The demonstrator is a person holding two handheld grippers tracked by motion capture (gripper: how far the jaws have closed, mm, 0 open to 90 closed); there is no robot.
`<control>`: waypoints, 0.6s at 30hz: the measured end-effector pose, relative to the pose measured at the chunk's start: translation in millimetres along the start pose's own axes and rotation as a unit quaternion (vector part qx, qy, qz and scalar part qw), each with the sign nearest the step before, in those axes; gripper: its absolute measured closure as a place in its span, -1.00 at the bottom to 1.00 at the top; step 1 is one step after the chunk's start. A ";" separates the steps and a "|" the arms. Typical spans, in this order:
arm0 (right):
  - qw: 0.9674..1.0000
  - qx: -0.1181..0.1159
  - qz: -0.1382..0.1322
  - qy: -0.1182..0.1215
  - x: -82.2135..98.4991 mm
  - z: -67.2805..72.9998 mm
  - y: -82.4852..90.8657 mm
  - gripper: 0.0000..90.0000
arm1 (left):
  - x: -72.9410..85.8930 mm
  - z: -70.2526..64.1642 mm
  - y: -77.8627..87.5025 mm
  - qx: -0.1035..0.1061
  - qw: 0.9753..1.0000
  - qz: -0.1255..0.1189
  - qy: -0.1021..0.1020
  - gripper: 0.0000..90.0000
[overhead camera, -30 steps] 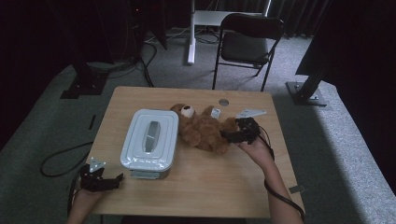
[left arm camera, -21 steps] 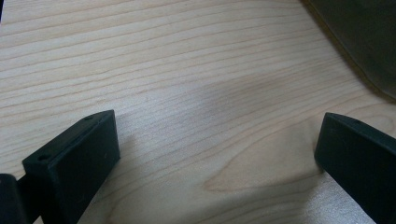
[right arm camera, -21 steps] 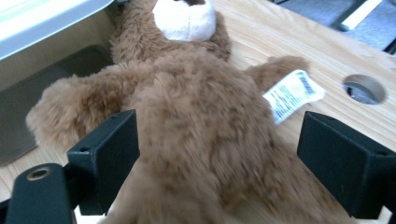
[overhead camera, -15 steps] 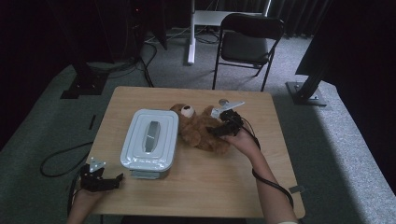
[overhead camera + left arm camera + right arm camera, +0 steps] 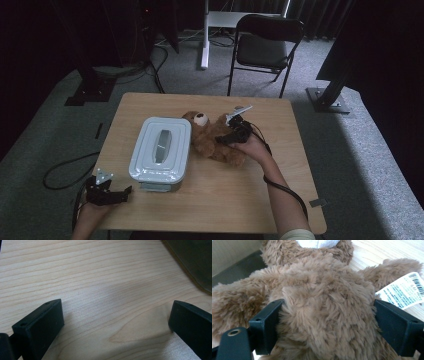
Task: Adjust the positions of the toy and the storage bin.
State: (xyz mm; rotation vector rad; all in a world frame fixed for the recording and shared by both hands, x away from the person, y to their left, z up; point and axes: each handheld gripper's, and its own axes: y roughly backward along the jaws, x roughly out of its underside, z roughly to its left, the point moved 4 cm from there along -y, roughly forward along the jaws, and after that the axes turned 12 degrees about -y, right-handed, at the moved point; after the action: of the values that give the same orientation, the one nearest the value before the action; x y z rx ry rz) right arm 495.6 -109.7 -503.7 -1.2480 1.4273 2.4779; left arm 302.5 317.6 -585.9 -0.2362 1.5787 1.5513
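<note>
A brown teddy bear (image 5: 212,142) lies on its back in the middle of the wooden table (image 5: 225,200), its head toward the far side, right beside a pale lidded box (image 5: 160,147). My right gripper (image 5: 227,136) is open, and in the right gripper view its jaws straddle the furry body of the bear (image 5: 324,297), touching the fur on both sides. A white printed tag (image 5: 404,291) hangs by the bear's arm. My left gripper (image 5: 125,190) rests open at the table's front left corner, with bare wood between its jaws (image 5: 116,322).
The box's dark edge (image 5: 195,260) lies just ahead of the left gripper. A folding chair (image 5: 267,45) stands beyond the far edge of the table. Cables trail on the carpet at the left (image 5: 65,170).
My right gripper has moved left from the bear's right side onto its body, so the jaws now stand either side of it. The left gripper has stayed put.
</note>
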 end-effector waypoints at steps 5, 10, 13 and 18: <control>1.000 -0.016 0.007 0.000 6.9 -0.8 -6.9 -0.74 | 0.0 0.0 0.0 0.000 1.000 0.000 0.000 -0.99; 1.000 -0.013 0.017 0.010 12.7 5.9 -12.9 -0.76 | 0.0 0.0 -0.1 0.000 1.000 -0.001 0.000 -0.99; 0.999 -0.010 0.028 0.018 15.0 10.0 -16.3 -0.77 | 0.0 0.0 -0.1 0.000 1.000 -0.001 0.000 -0.99; 0.999 -0.013 0.034 0.017 16.1 8.5 -17.3 -0.75 | 0.1 -0.2 0.0 -0.001 1.000 -0.001 0.001 -0.99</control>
State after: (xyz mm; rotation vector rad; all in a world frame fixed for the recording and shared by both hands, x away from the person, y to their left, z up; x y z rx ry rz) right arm 486.0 -99.0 -524.3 -1.2733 1.4737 2.5382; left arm 302.4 317.5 -586.0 -0.2396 1.5777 1.5522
